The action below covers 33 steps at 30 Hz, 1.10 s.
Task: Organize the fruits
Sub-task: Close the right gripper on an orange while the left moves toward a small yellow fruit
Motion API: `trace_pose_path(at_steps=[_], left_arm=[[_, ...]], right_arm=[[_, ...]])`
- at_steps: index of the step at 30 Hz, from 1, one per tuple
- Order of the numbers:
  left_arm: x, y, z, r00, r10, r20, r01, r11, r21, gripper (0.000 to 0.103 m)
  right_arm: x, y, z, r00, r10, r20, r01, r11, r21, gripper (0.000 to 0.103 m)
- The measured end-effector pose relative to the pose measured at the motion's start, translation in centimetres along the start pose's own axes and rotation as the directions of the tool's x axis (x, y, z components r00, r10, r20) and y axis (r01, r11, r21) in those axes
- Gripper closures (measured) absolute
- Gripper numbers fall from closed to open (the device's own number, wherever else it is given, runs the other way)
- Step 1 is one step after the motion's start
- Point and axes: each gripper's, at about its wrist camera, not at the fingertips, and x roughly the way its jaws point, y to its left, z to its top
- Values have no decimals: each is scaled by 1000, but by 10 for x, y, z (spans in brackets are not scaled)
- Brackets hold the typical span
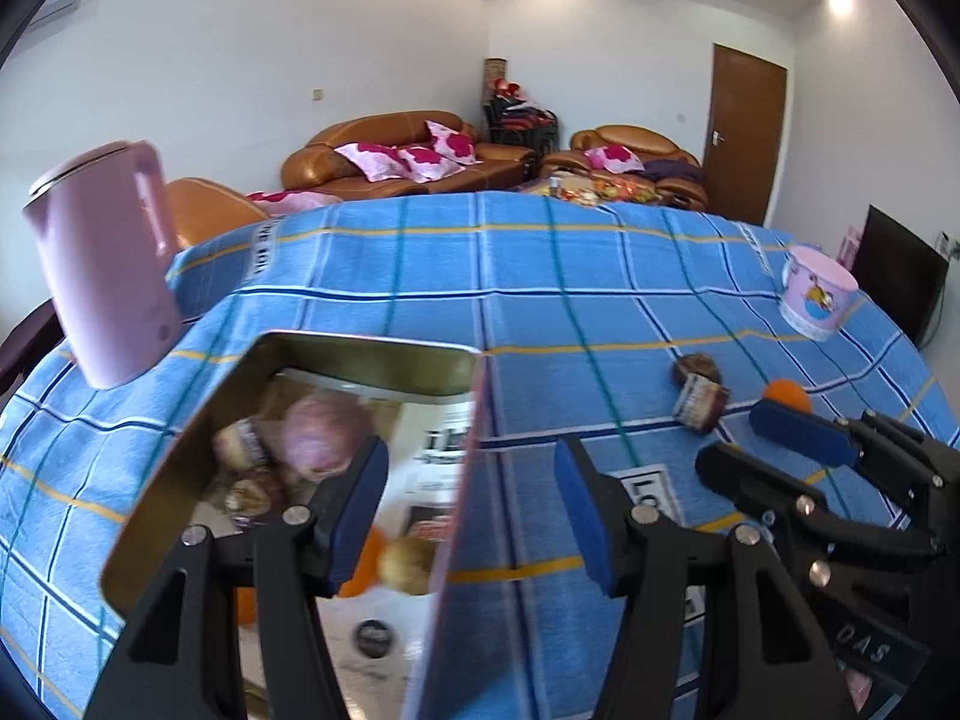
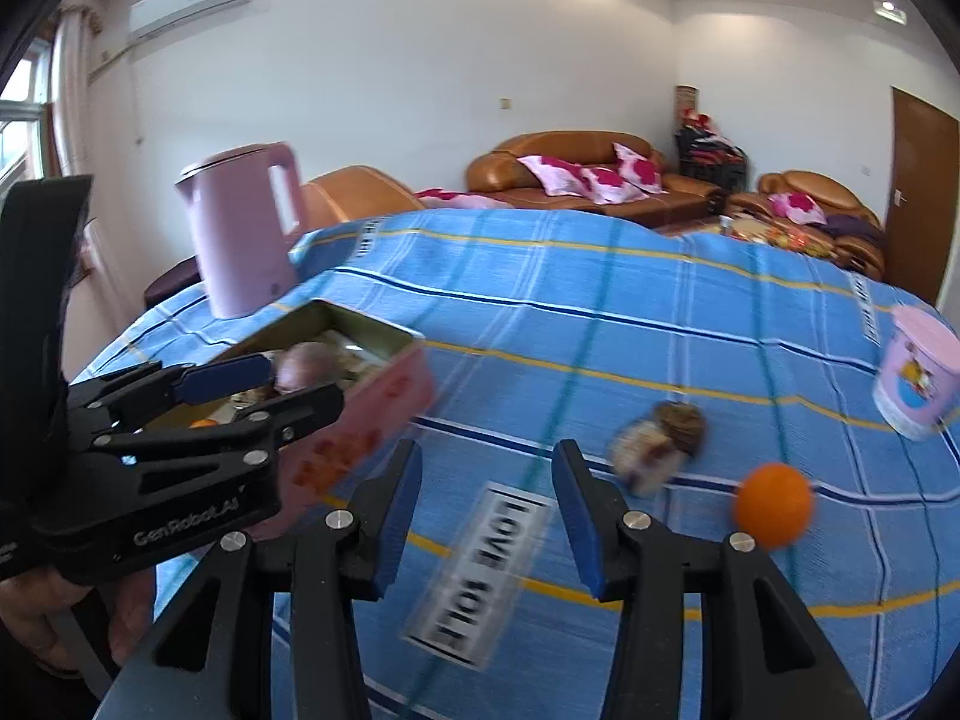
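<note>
Holding a gripper in each hand, you have both tools over the blue checked tablecloth (image 2: 660, 324), each with its jaws apart and nothing between them. Your left gripper (image 1: 471, 516) straddles the right wall of the open pink tin (image 1: 453, 540), without pressing on it: its left finger hangs over the inside and its right finger hangs over bare cloth. Inside the tin lie two oranges (image 1: 363, 564), a pale pink round fruit (image 1: 321, 432), a tan round one (image 1: 408, 564) and some wrapped pieces (image 1: 240, 444), all blurred. Your right gripper (image 2: 486, 516) hangs above the cloth's printed label (image 2: 474, 570).

Two pieces sit loose on the cloth, toward its right side and well apart from the tin: an orange (image 2: 773, 504) and, just beyond it toward the middle, a brown wrapped fruit (image 2: 660, 444) too blurred to name. They lie near each other but do not touch.

Near the far left corner, behind the tin, stands a pink kettle (image 2: 240, 240), upright. By the right edge stands a small pink bucket (image 2: 915, 378) with a cartoon print. From the right wrist view your left hand (image 2: 66, 618) shows wrapped around its gripper's handle.
</note>
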Motion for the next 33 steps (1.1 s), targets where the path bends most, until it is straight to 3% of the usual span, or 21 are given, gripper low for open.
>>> trace_pose_path(at_steps=[8,16,33], left_arm=[[15,-43,2,998,-58,-35,60,997,47,43],[27,-69,3,994,-88,-60,93,993,75,43],[45,-73,-2,990,-100,-101,107,992,70,43]], right_arm=[[-5,-46,-5,993,-113,-12,114,990,79,55],[-3,-83,-11,974,-222,-54,227,965,130,55],[10,-105,-11,960,-260,-99,275,944,181,55]])
